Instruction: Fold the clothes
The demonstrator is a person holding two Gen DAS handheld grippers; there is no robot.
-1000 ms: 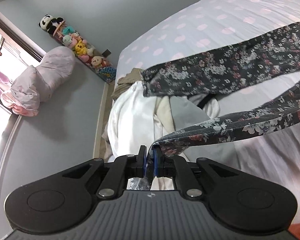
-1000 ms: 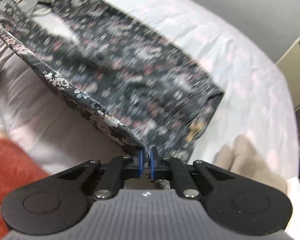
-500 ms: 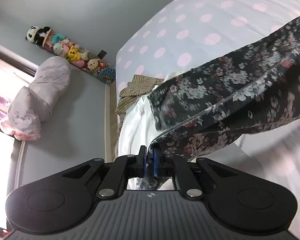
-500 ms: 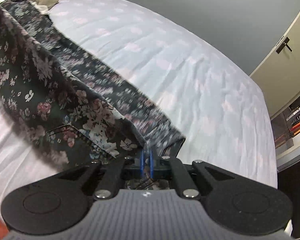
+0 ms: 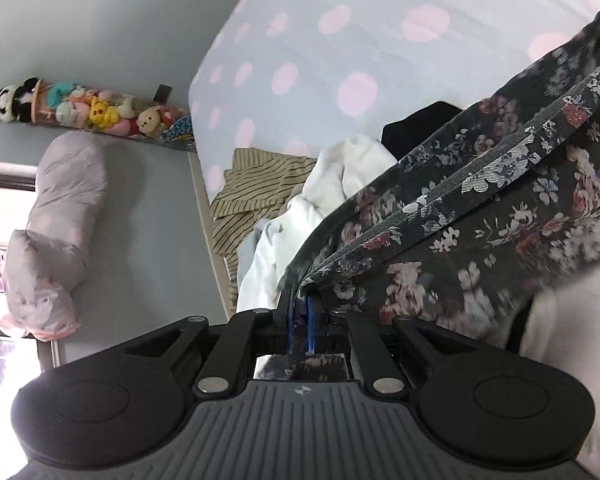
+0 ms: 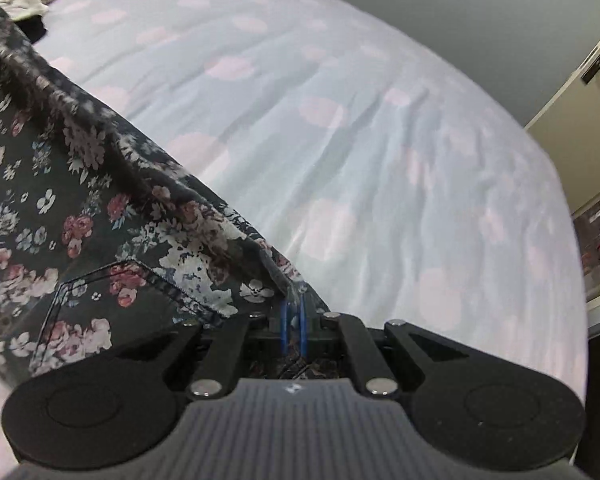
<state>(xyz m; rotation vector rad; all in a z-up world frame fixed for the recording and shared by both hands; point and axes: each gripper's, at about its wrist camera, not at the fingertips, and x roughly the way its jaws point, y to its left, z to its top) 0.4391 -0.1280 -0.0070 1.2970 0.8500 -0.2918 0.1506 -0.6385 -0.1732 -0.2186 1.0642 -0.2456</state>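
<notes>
A dark floral garment (image 5: 480,208) stretches from my left gripper (image 5: 299,312) up to the right across the left wrist view. That gripper is shut on the garment's hem, pinched between its blue pads. In the right wrist view the same floral garment (image 6: 72,216) fills the left side, with a stitched pocket showing. My right gripper (image 6: 294,312) is shut on another edge of it, low over the bed (image 6: 360,140). The cloth hangs taut between the two grippers.
The bed (image 5: 340,20) has a pale sheet with pink dots. A heap of clothes lies at its end: a white garment (image 5: 300,220), a striped beige one (image 5: 256,188) and a black one (image 5: 416,124). Plush toys (image 5: 96,110) and a pink jacket (image 5: 56,232) hang on the wall. A door (image 6: 588,80) is at right.
Both grippers have carried the floral garment across and down toward the bed. The cloth has dropped from a raised, spread span to a low folded drape, and the clothes heap looks closer.
</notes>
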